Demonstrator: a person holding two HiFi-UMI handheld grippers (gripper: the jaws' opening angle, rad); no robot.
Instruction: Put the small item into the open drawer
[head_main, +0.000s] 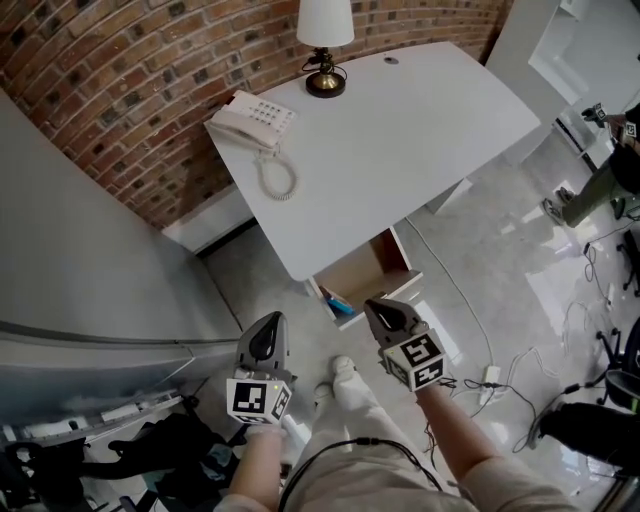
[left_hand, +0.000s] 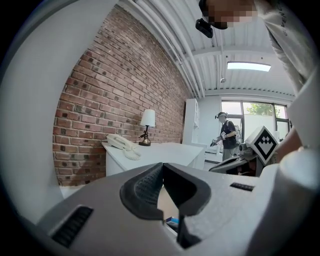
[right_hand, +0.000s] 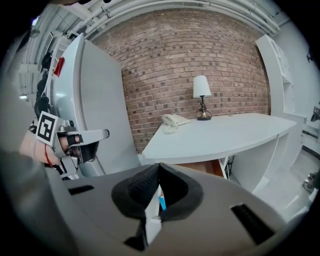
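Note:
Under the white desk (head_main: 400, 130) a wooden drawer (head_main: 400, 256) stands pulled out. A small blue item (head_main: 338, 303) lies inside it at the near left corner. My right gripper (head_main: 372, 304) hovers just beside that corner, jaws shut with nothing between them. The left gripper (head_main: 270, 320) is held lower and to the left of the drawer, its jaws also closed and empty. In the left gripper view the blue item (left_hand: 171, 220) shows through the gap below the closed tips (left_hand: 162, 165). It shows the same way as a blue item (right_hand: 162, 202) in the right gripper view.
A white telephone (head_main: 252, 120) and a lamp (head_main: 325, 40) sit on the desk by the brick wall. A tall grey cabinet (head_main: 90, 260) stands at left. Cables (head_main: 490, 375) trail over the floor at right. Another person (head_main: 605, 170) stands at the far right.

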